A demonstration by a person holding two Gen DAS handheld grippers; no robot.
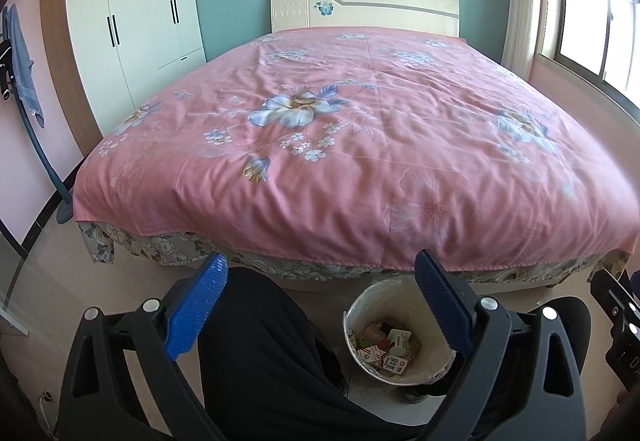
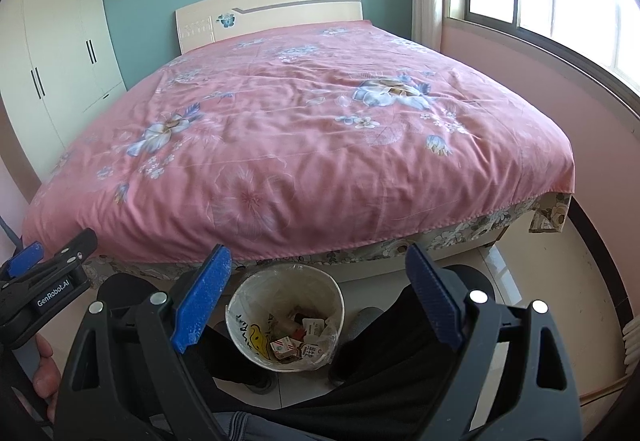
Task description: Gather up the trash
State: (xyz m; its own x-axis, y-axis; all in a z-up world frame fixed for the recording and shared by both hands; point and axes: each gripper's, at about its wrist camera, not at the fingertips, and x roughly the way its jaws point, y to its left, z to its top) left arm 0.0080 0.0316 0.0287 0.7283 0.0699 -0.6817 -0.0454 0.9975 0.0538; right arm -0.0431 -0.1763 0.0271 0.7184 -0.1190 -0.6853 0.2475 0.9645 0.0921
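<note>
Both claws hang spread and empty: left claw [image 1: 320, 305], right claw [image 2: 320, 297]. Below them on the floor, at the bed's [image 1: 360, 145] foot, stands the lined trash bin [image 2: 240, 315] holding small cartons and wrappers [image 2: 298, 341]. These look light and crushable; the liner's thin rim seems the best hold.

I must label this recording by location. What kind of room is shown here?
A bedroom, most likely in a home. A large bed with a pink floral bedspread and a cream headboard fills the view, and a white wardrobe stands beside it. A lined trash bin sits on the floor at the bed's foot.
</note>
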